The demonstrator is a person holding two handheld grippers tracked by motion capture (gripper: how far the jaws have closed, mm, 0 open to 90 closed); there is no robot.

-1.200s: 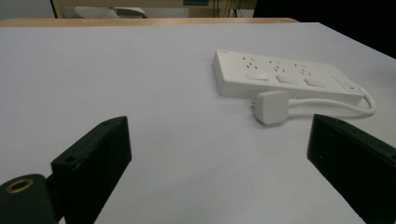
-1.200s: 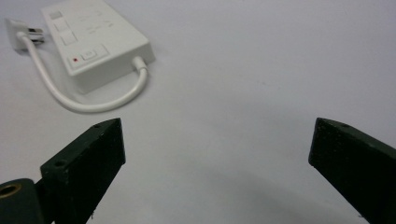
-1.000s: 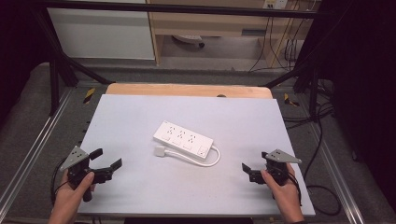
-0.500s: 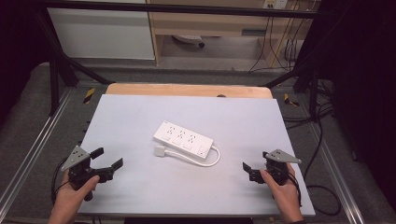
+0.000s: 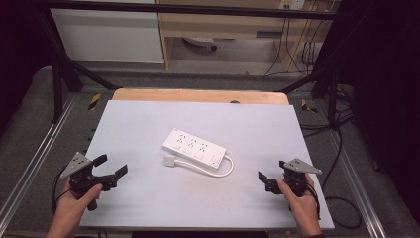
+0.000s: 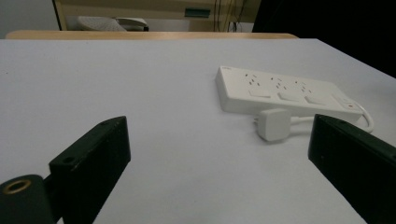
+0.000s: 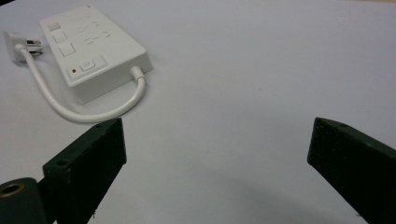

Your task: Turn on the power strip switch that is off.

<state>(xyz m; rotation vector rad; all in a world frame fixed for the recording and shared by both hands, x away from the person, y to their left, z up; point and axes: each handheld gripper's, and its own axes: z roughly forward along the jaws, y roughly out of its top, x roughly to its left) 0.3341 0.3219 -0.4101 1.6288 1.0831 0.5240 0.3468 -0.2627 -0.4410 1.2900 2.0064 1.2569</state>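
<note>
The left gripper (image 5: 110,165) sits at the near left corner of the table (image 5: 148,124), held from below by the person's left hand (image 5: 74,203). Its two black jaws stand wide apart and grip nothing; in the left gripper view only bare table surface lies between them. A grey three-cornered plate (image 5: 78,162) is mounted on top of the unit.

The power strip (image 5: 194,148) lies flat near the centre of the table, long axis running diagonally from far left to near right, well apart from both grippers. It is a white, rectangular, hard-shelled block with rounded edges. Its top face carries rows of sockets and a row of square buttons; a small red mark (image 7: 74,71) sits at the cable end. A short white cord (image 5: 225,171) leaves that end, loops back along the near side, and ends in a white plug (image 5: 169,160) resting on the table just beside the strip.

The table surface is a smooth, matte, pale grey sheet; a wooden edge (image 5: 198,95) shows along its far side.

The right gripper (image 5: 269,181) sits at the near right corner, held by the right hand (image 5: 302,208). Its jaws are also spread wide and hold nothing.
</note>
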